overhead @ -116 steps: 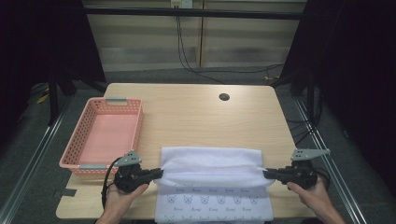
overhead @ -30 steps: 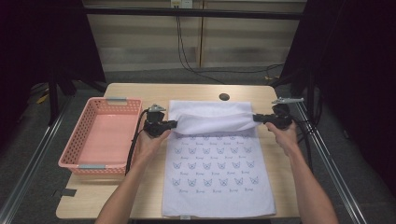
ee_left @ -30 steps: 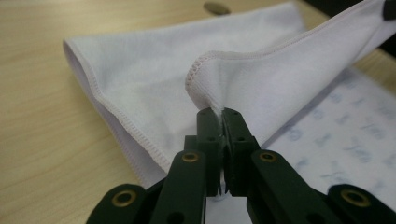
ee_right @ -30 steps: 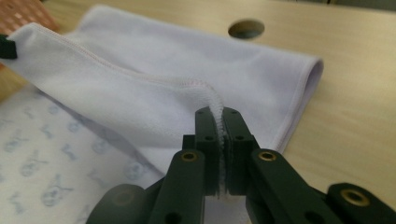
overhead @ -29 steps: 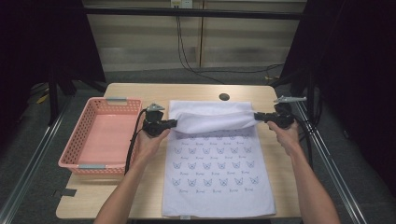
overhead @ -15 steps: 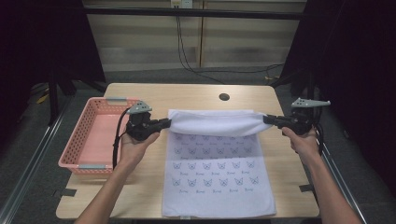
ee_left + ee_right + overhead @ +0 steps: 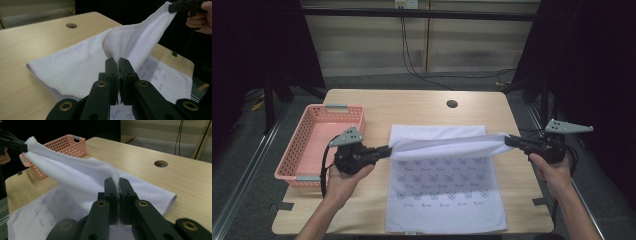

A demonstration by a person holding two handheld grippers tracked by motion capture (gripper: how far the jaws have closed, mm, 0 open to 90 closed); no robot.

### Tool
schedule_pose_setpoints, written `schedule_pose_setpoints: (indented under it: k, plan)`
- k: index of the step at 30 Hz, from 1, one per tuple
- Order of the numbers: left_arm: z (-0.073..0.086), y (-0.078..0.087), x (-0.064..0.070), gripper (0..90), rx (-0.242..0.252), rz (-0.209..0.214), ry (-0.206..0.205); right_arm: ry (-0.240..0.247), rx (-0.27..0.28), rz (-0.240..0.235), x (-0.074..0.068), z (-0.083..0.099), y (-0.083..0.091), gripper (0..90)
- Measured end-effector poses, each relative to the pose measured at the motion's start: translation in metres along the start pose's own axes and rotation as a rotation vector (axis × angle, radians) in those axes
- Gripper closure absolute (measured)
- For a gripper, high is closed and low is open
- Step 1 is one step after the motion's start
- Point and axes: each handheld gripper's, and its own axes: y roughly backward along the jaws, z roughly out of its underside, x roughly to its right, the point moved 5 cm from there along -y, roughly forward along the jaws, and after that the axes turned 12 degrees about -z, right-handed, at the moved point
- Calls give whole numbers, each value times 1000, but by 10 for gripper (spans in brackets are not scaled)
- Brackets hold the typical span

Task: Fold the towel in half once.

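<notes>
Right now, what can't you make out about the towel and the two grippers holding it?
- Towel: near hem cut off by the high view's bottom edge.
- Small printed motifs: too small to identify in any view.
- Table under the towel's lifted fold: hidden in the high view.
- Left gripper and right gripper: pinched corners hidden between shut jaws.

A white towel (image 7: 439,185) printed with small grey butterfly motifs, a pink basket (image 7: 312,145), black claws (image 7: 119,65).

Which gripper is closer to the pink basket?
The left. The left gripper sits right beside the pink basket, just off its near right corner, holding one towel corner. The right gripper holds the other corner, across the table.
</notes>
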Motion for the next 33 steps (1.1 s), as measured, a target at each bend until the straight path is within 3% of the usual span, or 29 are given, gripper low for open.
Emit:
schedule_pose_setpoints:
  k: [4,9,11,15,19,21,24,27,29,31,33]
  plan:
    - [26,-2,6,868,-54,17,-3,-20,-77,-6,-12,36,1,874]
    - [59,-7,8,860,-130,14,-11,-40,-125,-28,-26,70,3,864]
    - [74,-12,9,859,-170,10,-17,-50,-172,-38,-28,83,-1,863]
    - [93,-15,12,859,-193,27,-2,-72,-268,-53,-32,112,-10,862]
    - [100,-9,15,858,-185,40,5,-67,-299,-56,-37,119,-11,861]
    - [96,-2,19,859,-153,55,15,-57,-288,-58,-42,117,-8,862]
    - [95,6,25,858,-145,62,-10,-31,-257,-57,-50,109,1,862]
    - [107,7,26,840,-182,52,-34,-29,-268,-68,-56,113,4,840]
    - [118,3,25,800,-246,70,8,-31,-308,-62,-56,123,2,801]
    - [125,1,25,772,-278,77,-9,-36,-356,-79,-56,132,0,764]
    - [124,2,24,702,-272,91,-14,-37,-394,-110,-59,135,-1,733]
